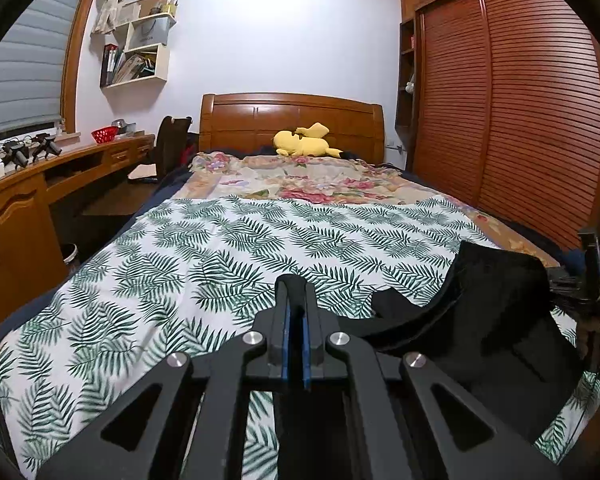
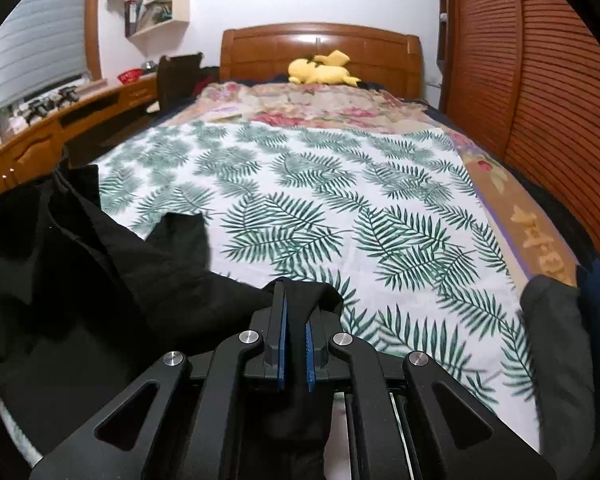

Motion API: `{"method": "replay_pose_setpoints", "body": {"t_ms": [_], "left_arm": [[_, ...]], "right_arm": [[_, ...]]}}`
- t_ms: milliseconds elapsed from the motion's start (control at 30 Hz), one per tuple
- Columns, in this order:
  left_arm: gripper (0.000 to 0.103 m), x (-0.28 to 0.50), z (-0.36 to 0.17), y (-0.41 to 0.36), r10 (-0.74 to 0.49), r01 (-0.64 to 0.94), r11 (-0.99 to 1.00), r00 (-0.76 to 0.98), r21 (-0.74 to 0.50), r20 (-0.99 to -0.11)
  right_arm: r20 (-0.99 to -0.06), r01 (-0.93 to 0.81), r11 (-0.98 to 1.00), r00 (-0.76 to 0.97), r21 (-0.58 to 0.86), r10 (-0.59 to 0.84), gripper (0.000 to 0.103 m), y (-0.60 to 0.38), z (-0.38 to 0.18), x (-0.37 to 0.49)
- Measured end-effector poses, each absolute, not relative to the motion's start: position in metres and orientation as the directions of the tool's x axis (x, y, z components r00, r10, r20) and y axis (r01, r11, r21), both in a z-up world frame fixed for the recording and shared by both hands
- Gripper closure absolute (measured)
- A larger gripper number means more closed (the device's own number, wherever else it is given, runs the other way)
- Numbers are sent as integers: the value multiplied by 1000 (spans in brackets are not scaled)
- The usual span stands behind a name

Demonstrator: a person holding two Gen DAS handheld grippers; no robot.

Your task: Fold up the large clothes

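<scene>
While both grippers, left (image 1: 296, 300) and right (image 2: 294, 304), pinch the black garment (image 2: 100, 280) at lower frame, spreading it taut over the leaf-print sheet (image 2: 340, 200) should ease folding.

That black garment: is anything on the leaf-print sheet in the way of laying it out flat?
Nothing visible. The black fabric garment hangs from the right tongs, and the white leaf-print sheet ahead lies bare. The yellow plush toy sits far off by the headboard.

One black fabric garment (image 2: 80, 264), one yellow plush toy (image 1: 306, 142) and one red plastic basket (image 1: 104, 135) are being shown.
</scene>
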State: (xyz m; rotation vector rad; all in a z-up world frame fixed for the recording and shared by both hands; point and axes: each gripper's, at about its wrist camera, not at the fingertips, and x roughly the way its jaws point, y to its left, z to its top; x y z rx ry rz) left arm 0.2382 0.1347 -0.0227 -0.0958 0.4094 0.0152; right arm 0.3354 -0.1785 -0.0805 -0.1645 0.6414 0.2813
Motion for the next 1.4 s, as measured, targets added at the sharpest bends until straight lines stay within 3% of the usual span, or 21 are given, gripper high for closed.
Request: {"method": "replay_pose_setpoints", "body": {"t_ms": [533, 767, 900, 1067, 1167, 1233, 1267, 1300, 1400], "left_arm": [[100, 269, -55, 143, -15, -37, 994, 890, -105, -456], [92, 269, -60, 155, -44, -44, 984, 877, -171, -479], [87, 268, -63, 151, -43, -36, 988, 870, -149, -491], [84, 266, -67, 135, -85, 18, 990, 858, -136, -507], [84, 265, -70, 123, -104, 45, 991, 854, -127, -510], [83, 263, -71, 115, -118, 58, 989, 854, -132, -507], [83, 263, -72, 111, -128, 68, 989, 852, -134, -508], [82, 263, -73, 106, -143, 85, 987, 849, -136, -509], [82, 258, -74, 93, -167, 117, 985, 845, -129, -507]], "right_arm": [[-663, -297, 947, 734, -122, 144, 99, -144, -117, 405], [-639, -282, 949, 758, -142, 130, 99, -132, -117, 418], [-605, -193, 969, 794, -156, 61, 99, -136, -109, 430], [-697, -146, 981, 717, -131, 13, 98, -143, -121, 460], [-713, -140, 981, 701, -132, 4, 92, -143, -123, 461], [-732, -140, 985, 681, -104, 20, 72, -144, -122, 462], [-734, -132, 986, 679, -97, 19, 46, -145, -120, 462], [-724, -131, 987, 689, -97, 20, 31, -146, -118, 459], [-690, -110, 985, 723, -130, -10, 30, -148, -106, 453]]}}
